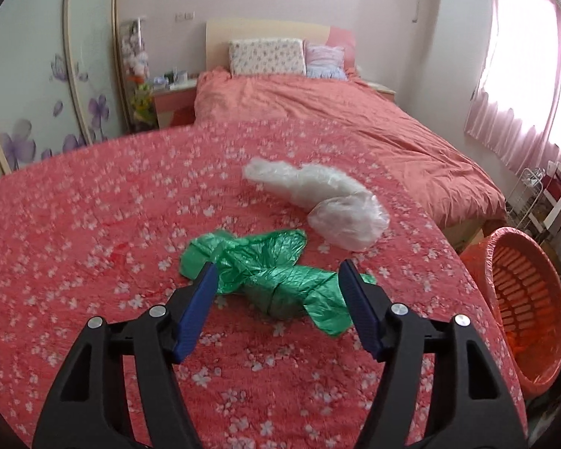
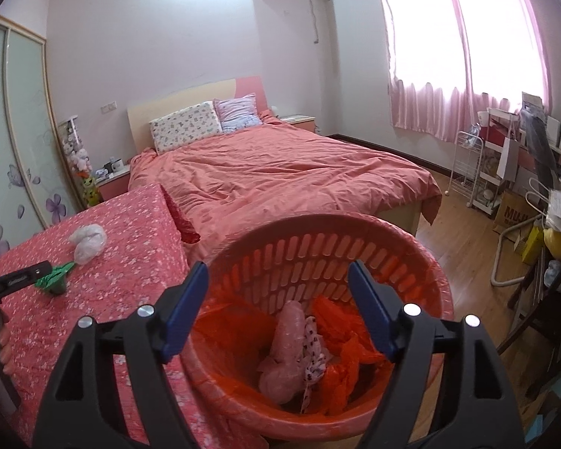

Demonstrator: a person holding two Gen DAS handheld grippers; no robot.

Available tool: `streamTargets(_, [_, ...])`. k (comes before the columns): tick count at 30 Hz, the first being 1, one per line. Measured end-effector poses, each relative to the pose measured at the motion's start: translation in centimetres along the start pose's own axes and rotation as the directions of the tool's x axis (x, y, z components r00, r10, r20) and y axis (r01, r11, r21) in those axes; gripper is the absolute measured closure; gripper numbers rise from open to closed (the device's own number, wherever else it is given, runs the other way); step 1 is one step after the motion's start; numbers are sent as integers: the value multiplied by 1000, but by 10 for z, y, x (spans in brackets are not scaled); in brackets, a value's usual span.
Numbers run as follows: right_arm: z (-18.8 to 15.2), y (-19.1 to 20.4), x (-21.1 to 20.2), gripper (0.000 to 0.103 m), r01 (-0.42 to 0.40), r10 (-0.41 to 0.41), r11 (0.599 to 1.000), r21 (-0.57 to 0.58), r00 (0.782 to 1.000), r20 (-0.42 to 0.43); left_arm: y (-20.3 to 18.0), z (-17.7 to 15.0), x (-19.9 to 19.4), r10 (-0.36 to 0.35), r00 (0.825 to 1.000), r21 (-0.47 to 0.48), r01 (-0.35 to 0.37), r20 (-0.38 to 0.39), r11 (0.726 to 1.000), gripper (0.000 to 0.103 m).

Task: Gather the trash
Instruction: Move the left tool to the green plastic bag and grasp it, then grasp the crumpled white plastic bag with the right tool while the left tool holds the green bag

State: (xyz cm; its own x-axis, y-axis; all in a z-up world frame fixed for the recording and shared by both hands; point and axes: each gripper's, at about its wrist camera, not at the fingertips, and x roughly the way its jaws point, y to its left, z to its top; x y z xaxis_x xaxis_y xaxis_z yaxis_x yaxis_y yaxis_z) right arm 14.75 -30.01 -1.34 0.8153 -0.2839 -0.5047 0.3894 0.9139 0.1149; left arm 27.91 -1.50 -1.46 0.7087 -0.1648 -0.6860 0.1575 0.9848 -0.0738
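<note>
A crumpled green plastic bag [image 1: 258, 250] lies on the floral red tablecloth [image 1: 93, 224]. My left gripper [image 1: 278, 273] hovers over it, open, its blue pads on either side of the bag without pressing. Beyond it lies a clear plastic bag [image 1: 329, 198]. My right gripper [image 2: 278, 273] stands open above the orange basket [image 2: 318, 224] with nothing between its fingers. Inside the basket lie a pinkish plastic wad [image 2: 286, 344], a dotted scrap [image 2: 314, 355] and an orange liner [image 2: 340, 336]. The right wrist view also shows the green bag [image 2: 56, 278] and the clear bag [image 2: 88, 241].
The orange basket [image 1: 490, 262] stands just off the table's right edge. A bed with a salmon cover [image 1: 318, 119] lies behind the table. Wardrobe doors [image 1: 37, 93] stand on the left. A white rack [image 2: 467, 172] and cluttered shelves [image 2: 535, 157] line the right wall.
</note>
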Motion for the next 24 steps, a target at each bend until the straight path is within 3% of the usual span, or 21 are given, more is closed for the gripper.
streamTargets(7, [1, 19, 0, 28, -23, 23, 999, -44, 1000, -4, 5, -7, 15, -29, 996, -39, 26, -80, 999, 40])
streamTargets(14, [3, 40, 1, 28, -62, 61, 996, -70, 998, -11, -8, -6, 20, -74, 993, -21, 73, -92, 997, 66])
streamTargets(20, [6, 67, -1, 28, -113, 112, 988, -109, 994, -15, 1, -9, 10, -73, 995, 3, 73, -67, 997, 70])
streamTargets(24, [9, 92, 1, 28, -167, 165, 977, -134, 986, -26, 26, -12, -3, -46, 998, 7, 46, -46, 999, 70])
